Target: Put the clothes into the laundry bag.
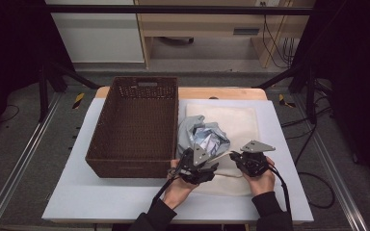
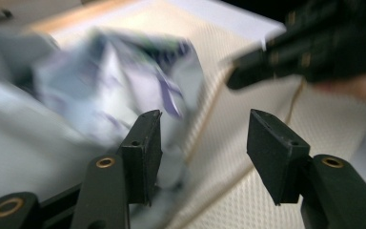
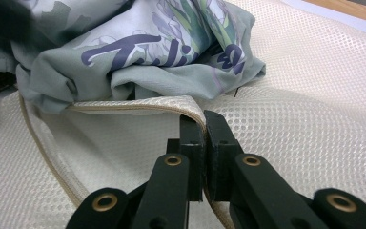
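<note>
Shirt [image 3: 138,52], crumpled on the mesh bag [image 3: 314,95] just beyond both tongs, looks about to be bagged: right tongs [image 3: 204,125] pinch the bag's rim up, left tongs [image 2: 202,143] gape wide beside the shirt, probably next to grasp it.

The setting was probably a lab or test room: a white table [image 1: 101,202] stood inside a black metal frame [image 1: 173,8], with cables [image 1: 274,43] trailing across grey flooring.
</note>
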### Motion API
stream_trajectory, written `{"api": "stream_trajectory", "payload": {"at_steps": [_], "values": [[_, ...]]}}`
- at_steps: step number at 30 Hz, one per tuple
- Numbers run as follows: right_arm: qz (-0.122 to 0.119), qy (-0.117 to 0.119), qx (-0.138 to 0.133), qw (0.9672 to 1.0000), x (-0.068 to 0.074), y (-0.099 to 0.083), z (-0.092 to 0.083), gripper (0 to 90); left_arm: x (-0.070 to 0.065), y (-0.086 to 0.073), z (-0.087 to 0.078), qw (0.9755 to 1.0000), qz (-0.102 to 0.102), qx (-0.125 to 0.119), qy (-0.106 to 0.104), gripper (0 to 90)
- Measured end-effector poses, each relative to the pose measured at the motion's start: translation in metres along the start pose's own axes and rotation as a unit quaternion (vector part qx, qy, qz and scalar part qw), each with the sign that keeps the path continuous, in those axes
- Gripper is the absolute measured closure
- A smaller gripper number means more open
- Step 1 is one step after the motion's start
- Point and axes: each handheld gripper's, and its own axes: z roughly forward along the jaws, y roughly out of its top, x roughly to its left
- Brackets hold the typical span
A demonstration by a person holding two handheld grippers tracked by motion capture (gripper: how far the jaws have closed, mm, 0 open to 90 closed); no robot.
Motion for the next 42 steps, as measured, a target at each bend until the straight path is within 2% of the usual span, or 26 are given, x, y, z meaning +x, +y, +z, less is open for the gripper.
{"api": "stream_trajectory", "payload": {"at_steps": [5, 7, 9, 12, 14, 16, 19, 21, 23, 24, 28, 32, 36, 38, 39, 42], "values": [[0.000, -0.001, -0.003, 1.0000, 0.000, -0.001, -0.001, 87.4, 0.017, 0.028, -0.013, 0.9983, -0.005, -0.014, 0.056, 39.5], [0.004, 0.001, -0.004, 1.0000, 0.000, -0.001, -0.002, 87.4, 0.025, 0.033, -0.011, 0.9968, -0.007, -0.006, 0.079, 37.3], [0.003, 0.001, -0.004, 1.0000, -0.001, -0.002, -0.003, 87.4, 0.032, 0.035, -0.006, 0.9956, -0.019, 0.002, 0.092, 34.4], [0.002, 0.002, -0.005, 1.0000, -0.001, -0.002, -0.004, 87.3, 0.033, 0.033, 0.002, 0.9946, -0.026, 0.011, 0.100, 31.7], [-0.001, 0.006, -0.005, 1.0000, -0.002, -0.002, -0.005, 87.2, 0.032, 0.029, 0.007, 0.9950, -0.025, 0.033, 0.091, 29.4], [0.001, 0.007, -0.005, 1.0000, -0.002, -0.003, -0.006, 87.1, 0.030, 0.025, 0.012, 0.9938, -0.022, 0.052, 0.096, 26.4], [0.006, 0.009, -0.005, 0.9999, -0.003, -0.003, -0.006, 86.9, 0.031, 0.015, 0.017, 0.9920, -0.044, 0.060, 0.102, 25.2], [0.005, 0.008, -0.004, 0.9999, -0.003, -0.004, -0.006, 86.8, 0.026, 0.012, 0.018, 0.9910, -0.026, 0.058, 0.118, 25.9], [0.006, 0.008, -0.004, 0.9999, -0.002, -0.004, -0.006, 86.7, 0.022, 0.010, 0.022, 0.9885, -0.017, 0.073, 0.132, 24.0], [0.006, 0.008, -0.003, 0.9999, -0.002, -0.004, -0.006, 86.7, 0.020, 0.009, 0.024, 0.9872, -0.013, 0.078, 0.138, 23.8], [0.004, 0.007, -0.003, 1.0000, -0.002, -0.004, -0.006, 86.7, 0.014, 0.007, 0.028, 0.9850, -0.006, 0.084, 0.150, 22.4], [0.003, 0.007, -0.003, 1.0000, -0.003, -0.004, -0.006, 86.7, 0.010, 0.006, 0.028, 0.9868, -0.016, 0.082, 0.139, 24.4], [0.000, 0.008, -0.003, 1.0000, -0.003, -0.004, -0.006, 86.6, 0.010, -0.001, 0.034, 0.9863, -0.030, 0.088, 0.137, 26.6], [0.003, 0.009, -0.001, 1.0000, -0.002, -0.004, -0.006, 86.6, 0.011, -0.006, 0.036, 0.9863, -0.032, 0.089, 0.135, 26.6], [0.001, 0.009, 0.000, 1.0000, -0.003, -0.004, -0.006, 86.6, 0.012, -0.008, 0.038, 0.9856, -0.031, 0.089, 0.140, 26.7], [0.002, 0.009, -0.001, 1.0000, -0.003, -0.004, -0.006, 86.7, 0.011, -0.010, 0.038, 0.9865, -0.028, 0.079, 0.141, 30.9]]}}
